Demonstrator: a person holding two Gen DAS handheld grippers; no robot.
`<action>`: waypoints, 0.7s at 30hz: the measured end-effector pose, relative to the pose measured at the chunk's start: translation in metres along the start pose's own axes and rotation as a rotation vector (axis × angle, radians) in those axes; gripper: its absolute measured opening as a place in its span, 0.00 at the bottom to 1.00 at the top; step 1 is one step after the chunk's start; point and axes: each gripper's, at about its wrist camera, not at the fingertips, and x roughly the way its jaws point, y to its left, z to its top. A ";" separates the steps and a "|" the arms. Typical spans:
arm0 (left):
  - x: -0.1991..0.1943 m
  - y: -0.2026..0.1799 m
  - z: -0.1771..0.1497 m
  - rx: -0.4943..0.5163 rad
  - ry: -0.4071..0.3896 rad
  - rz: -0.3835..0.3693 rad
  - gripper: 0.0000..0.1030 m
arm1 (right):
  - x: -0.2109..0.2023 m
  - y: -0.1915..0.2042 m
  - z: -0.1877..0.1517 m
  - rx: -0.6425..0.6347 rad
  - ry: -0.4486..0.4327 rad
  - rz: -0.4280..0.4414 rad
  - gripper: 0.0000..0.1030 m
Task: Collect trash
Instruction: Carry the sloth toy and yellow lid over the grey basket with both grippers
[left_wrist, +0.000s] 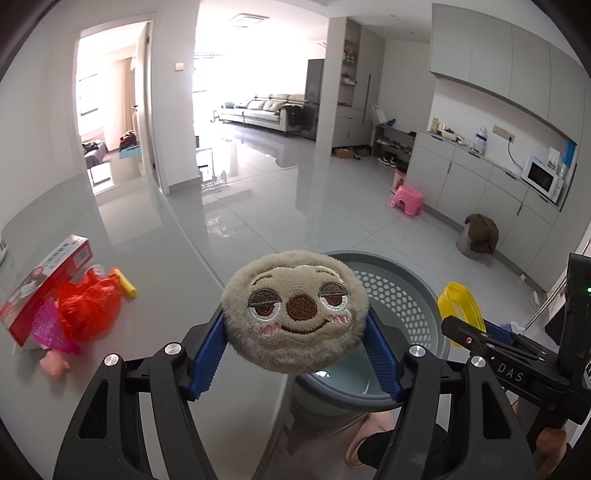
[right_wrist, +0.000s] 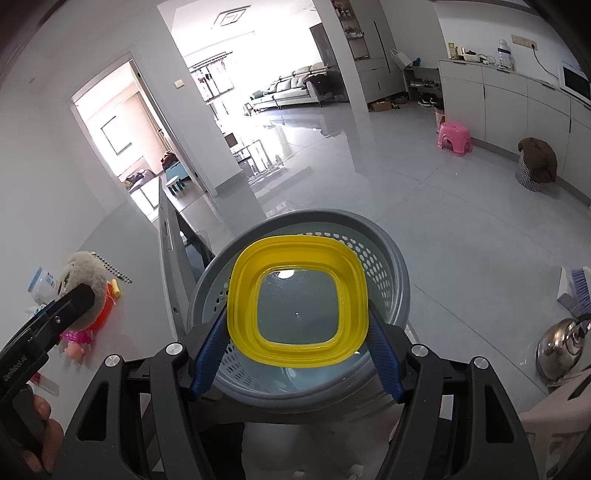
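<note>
My left gripper is shut on a round plush sloth face, held at the table's edge just beside the grey perforated basket. In the right wrist view my right gripper is shut on a yellow-rimmed clear lid, held directly above the open grey basket. The plush and the left gripper's dark finger show at the left there, and the yellow lid shows at the right in the left wrist view.
On the white table lie a red box, a red mesh bag, a pink toy and a yellow stick. A ball chain trails on the table. A pink stool and a steel kettle stand on the floor.
</note>
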 end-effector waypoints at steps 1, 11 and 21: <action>0.007 -0.001 0.001 0.005 0.010 -0.004 0.65 | 0.001 -0.003 -0.001 0.003 0.001 -0.001 0.65; 0.064 -0.019 0.002 0.035 0.111 -0.023 0.65 | 0.036 -0.015 0.004 0.008 0.041 0.001 0.65; 0.107 -0.029 0.000 0.042 0.203 -0.044 0.65 | 0.065 -0.007 0.007 -0.011 0.096 -0.001 0.65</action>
